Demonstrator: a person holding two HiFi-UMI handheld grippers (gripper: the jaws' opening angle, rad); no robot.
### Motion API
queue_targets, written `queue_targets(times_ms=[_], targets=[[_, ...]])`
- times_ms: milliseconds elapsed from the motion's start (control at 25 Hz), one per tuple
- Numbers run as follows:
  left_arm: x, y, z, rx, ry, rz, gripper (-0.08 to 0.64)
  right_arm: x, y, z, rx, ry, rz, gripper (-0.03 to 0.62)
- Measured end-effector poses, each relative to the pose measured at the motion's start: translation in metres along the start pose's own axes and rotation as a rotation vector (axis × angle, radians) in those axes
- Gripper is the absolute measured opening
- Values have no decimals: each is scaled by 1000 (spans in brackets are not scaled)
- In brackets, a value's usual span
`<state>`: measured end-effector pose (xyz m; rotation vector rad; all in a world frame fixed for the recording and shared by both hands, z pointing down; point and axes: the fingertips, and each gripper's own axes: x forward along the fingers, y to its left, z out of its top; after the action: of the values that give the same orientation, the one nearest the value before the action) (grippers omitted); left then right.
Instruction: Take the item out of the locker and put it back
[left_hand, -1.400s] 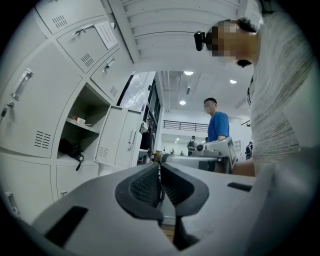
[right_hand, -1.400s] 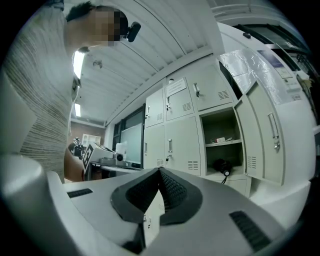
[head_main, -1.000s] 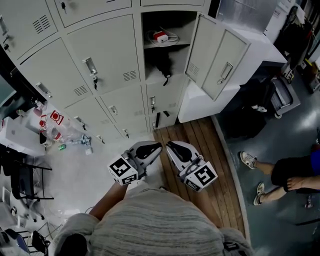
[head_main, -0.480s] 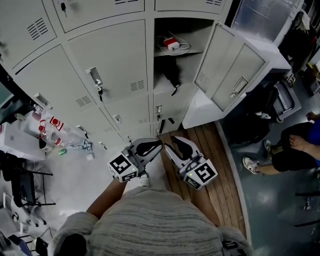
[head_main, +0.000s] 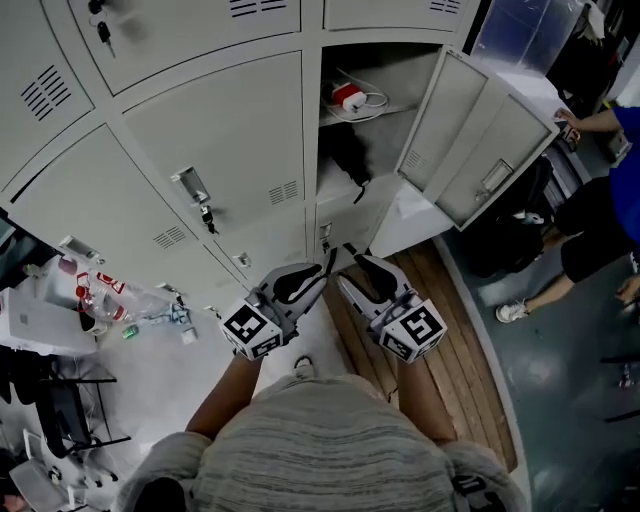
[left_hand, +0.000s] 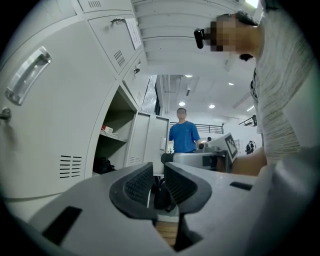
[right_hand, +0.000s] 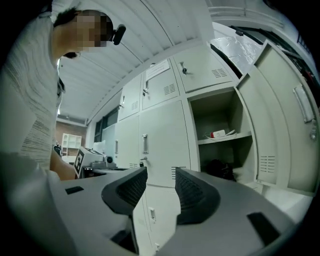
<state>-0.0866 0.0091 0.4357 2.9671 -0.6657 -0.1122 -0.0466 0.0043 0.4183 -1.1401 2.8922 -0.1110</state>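
The open locker stands at the upper middle of the head view, its door swung out to the right. On its shelf lies a red and white item with a white cable, and a black item sits below the shelf. My left gripper and right gripper are side by side in front of me, below the locker and apart from it. Both pairs of jaws are opening with nothing between them. The right gripper view shows the red and white item and the black item beyond my right gripper. My left gripper points past the locker.
Closed grey locker doors with keys in their locks fill the left. Plastic bottles lie on the floor at the left. A wooden floor strip runs under the open door. A person in a blue shirt stands to the right.
Both grippers' jaws have spread apart from nearly closed. The grippers and my view have drawn closer to the open locker. The person at the right has moved from lower right to upper right.
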Motion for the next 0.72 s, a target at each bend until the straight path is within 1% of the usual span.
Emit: queue_targets(times_ms=[160,280,440,560,720], targets=[[8,20,-1,-16,-10,7,95,13,-32,-15,2,111,-57,210],[20,31,-4,-30,-7,11,116,24,-56,-16,4,156,-75,235],[44,46,-1,-24,-17,17,121,40,-89,-19,2,204,-89,241],[59,55,2,-15,-13,28,120,56,-122,-24,-3,251,-112,245],[71,74,0,-19,-12,70,120,85,-174,-27,-33,309,-157,261]])
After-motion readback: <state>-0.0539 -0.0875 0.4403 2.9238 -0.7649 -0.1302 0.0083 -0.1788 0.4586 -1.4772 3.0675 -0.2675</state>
